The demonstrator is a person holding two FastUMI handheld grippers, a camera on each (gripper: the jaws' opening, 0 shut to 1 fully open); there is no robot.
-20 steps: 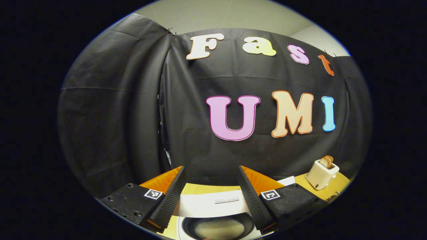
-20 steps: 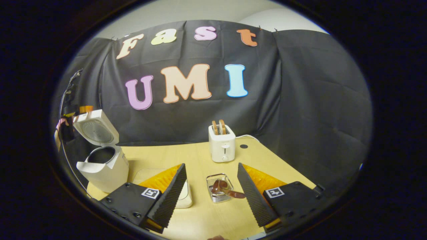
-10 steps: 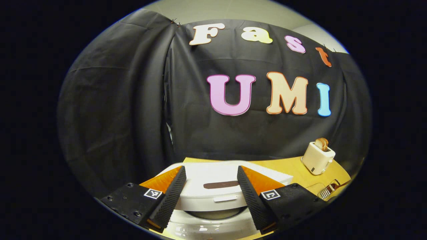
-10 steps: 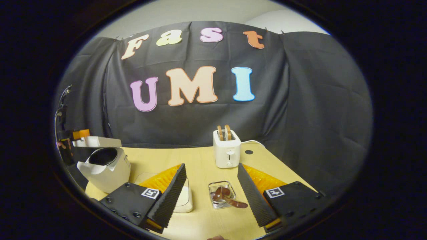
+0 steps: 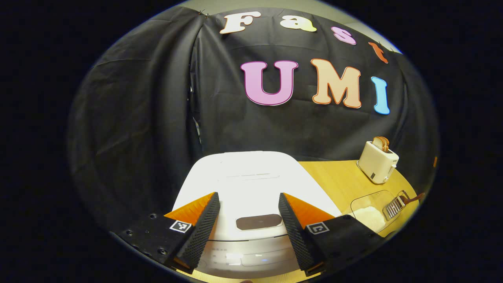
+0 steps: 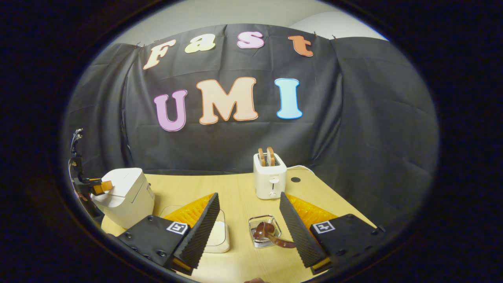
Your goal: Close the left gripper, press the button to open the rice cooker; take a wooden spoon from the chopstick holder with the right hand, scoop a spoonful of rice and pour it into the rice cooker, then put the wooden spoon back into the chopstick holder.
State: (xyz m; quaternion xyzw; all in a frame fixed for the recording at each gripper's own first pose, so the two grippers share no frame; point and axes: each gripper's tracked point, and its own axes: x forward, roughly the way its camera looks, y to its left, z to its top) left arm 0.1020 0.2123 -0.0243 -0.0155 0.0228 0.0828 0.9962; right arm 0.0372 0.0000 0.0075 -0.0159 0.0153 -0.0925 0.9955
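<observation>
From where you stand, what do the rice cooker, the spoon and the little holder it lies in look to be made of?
The rice cooker looks like smooth white plastic, with a faint sheen on its closed lid. The spoon is dark brown, probably stained wood, though it is small here. The holder seems to be shiny metal wire or clear ribbed plastic: its rim glints.

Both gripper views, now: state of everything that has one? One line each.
rice cooker: lid down, shut.
left gripper: open, over the cooker lid.
right gripper: open, holding nothing.
wooden spoon: in the chopstick holder, handle sticking out.
toaster: bread up in the slots.
rice container: rice inside.
</observation>
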